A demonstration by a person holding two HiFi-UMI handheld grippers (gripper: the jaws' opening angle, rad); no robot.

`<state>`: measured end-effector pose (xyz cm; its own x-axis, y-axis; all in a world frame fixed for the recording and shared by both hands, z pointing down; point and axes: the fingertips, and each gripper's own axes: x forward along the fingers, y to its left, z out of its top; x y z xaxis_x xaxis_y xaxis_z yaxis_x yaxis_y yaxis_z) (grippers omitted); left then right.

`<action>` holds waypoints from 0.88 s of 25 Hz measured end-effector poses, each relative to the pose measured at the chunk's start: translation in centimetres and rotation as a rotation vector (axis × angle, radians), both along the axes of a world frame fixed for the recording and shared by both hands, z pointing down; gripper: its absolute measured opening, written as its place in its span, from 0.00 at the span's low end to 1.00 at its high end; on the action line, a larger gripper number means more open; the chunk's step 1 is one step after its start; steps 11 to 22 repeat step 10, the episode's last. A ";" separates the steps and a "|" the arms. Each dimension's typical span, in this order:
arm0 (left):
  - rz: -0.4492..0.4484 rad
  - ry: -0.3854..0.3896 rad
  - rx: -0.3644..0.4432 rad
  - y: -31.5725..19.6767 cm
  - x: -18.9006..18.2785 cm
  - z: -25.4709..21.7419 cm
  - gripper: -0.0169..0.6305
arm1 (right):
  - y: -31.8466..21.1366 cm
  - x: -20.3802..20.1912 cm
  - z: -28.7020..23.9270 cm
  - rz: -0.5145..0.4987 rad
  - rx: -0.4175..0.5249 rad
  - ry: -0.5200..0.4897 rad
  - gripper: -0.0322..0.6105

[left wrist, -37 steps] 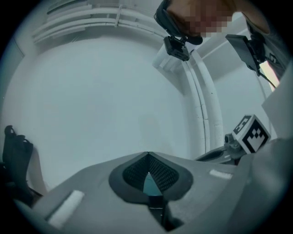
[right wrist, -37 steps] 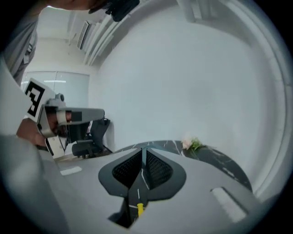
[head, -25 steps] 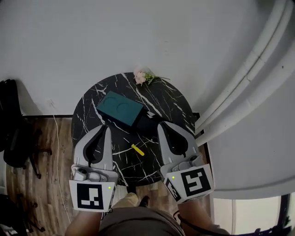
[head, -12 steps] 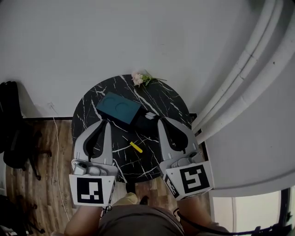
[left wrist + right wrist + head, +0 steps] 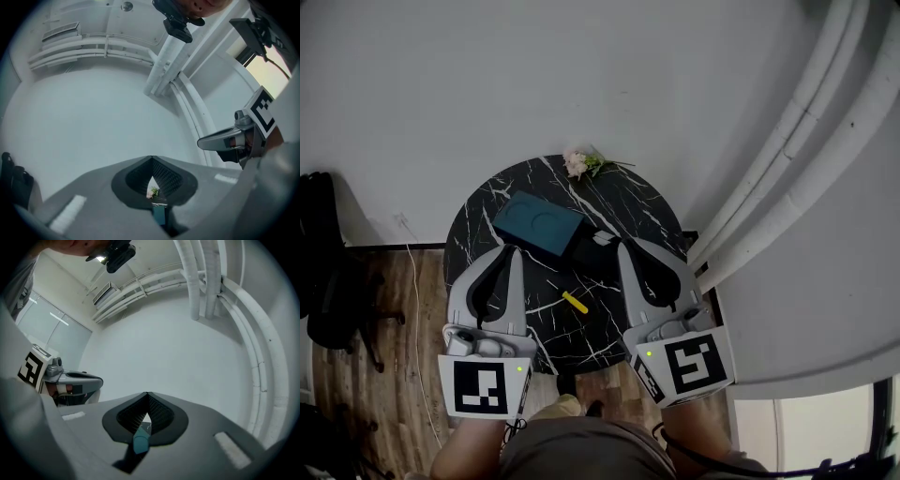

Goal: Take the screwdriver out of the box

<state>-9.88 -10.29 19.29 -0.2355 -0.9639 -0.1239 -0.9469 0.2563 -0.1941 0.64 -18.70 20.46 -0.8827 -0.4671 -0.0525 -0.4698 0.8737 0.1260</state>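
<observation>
Head view: little differs from 1 second ago. The yellow screwdriver [image 5: 575, 302] lies in the same spot on the bare table [image 5: 619, 202], out of the box [image 5: 537, 222] and between the 2 grippers. The left gripper [image 5: 508, 253] and right gripper [image 5: 623, 246] hang over the near half as before, fingers together. The table is round, glossy black stone with white veins. The box is a flat teal rectangle with 2 shallow round hollows in its matte top, and a black piece [image 5: 598, 251] touches its right end. Pale pink flowers [image 5: 581, 162] rest at the far rim, above a wooden plank floor [image 5: 403, 309].

Left gripper view: the 2 grey, smooth fingers meet at their tips and grip nothing. Their ribbed black pads frame a narrow slot through which the flowers and a strip of teal show.

Right gripper view: these fingers also meet at the tips, empty, with a sliver of teal below them. White rounded pipes [image 5: 255, 357] run down a plain white wall.
</observation>
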 end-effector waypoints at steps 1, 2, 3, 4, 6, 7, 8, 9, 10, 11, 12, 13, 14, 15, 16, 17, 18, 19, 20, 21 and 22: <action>0.002 -0.001 -0.002 -0.1 0.0 0.0 0.03 | -0.1 0.0 0.0 0.001 -0.001 0.001 0.09; 0.004 -0.002 -0.004 -0.2 0.1 0.1 0.03 | -0.1 0.0 0.1 0.003 -0.001 0.002 0.09; 0.007 -0.004 -0.006 -0.3 0.1 0.1 0.03 | -0.2 0.0 0.1 0.004 -0.001 0.003 0.09; 0.010 -0.007 -0.005 -0.4 0.1 0.1 0.03 | -0.2 0.0 0.1 0.005 -0.001 0.004 0.09; 0.015 -0.010 -0.003 -0.5 0.3 0.0 0.03 | -0.3 0.0 0.1 0.004 0.000 0.005 0.09; 0.016 -0.009 -0.004 -0.6 0.3 0.0 0.03 | -0.4 0.0 0.1 0.004 0.001 0.005 0.09; 0.016 -0.009 -0.005 -0.7 0.4 0.1 0.03 | -0.4 0.1 0.1 0.003 0.001 0.005 0.09; 0.016 -0.008 -0.006 -0.7 0.5 0.1 0.03 | -0.5 0.1 0.1 0.002 0.002 0.005 0.09; 0.016 -0.006 -0.008 -0.8 0.6 0.1 0.03 | -0.5 0.2 0.1 0.001 0.002 0.005 0.09; 0.016 -0.006 -0.008 -0.8 0.6 0.1 0.03 | -0.5 0.2 0.1 0.001 0.002 0.005 0.09; 0.016 -0.006 -0.008 -0.8 0.6 0.1 0.03 | -0.5 0.2 0.1 0.001 0.002 0.005 0.09; 0.016 -0.006 -0.008 -0.8 0.6 0.1 0.03 | -0.5 0.2 0.1 0.001 0.002 0.005 0.09; 0.016 -0.006 -0.008 -0.8 0.6 0.1 0.03 | -0.5 0.2 0.1 0.001 0.002 0.005 0.09; 0.016 -0.006 -0.008 -0.8 0.6 0.1 0.03 | -0.5 0.2 0.1 0.001 0.002 0.005 0.09; 0.016 -0.006 -0.008 -0.8 0.6 0.1 0.03 | -0.5 0.2 0.1 0.001 0.002 0.005 0.09; 0.016 -0.006 -0.008 -0.8 0.6 0.1 0.03 | -0.5 0.2 0.1 0.001 0.002 0.005 0.09; 0.016 -0.006 -0.008 -0.8 0.6 0.1 0.03 | -0.5 0.2 0.1 0.001 0.002 0.005 0.09; 0.016 -0.006 -0.008 -0.8 0.6 0.1 0.03 | -0.5 0.2 0.1 0.001 0.002 0.005 0.09; 0.016 -0.006 -0.008 -0.8 0.6 0.1 0.03 | -0.5 0.2 0.1 0.001 0.002 0.005 0.09; 0.016 -0.006 -0.008 -0.8 0.6 0.1 0.03 | -0.5 0.2 0.1 0.001 0.002 0.005 0.09; 0.016 -0.006 -0.008 -0.8 0.6 0.1 0.03 | -0.5 0.2 0.1 0.001 0.002 0.005 0.09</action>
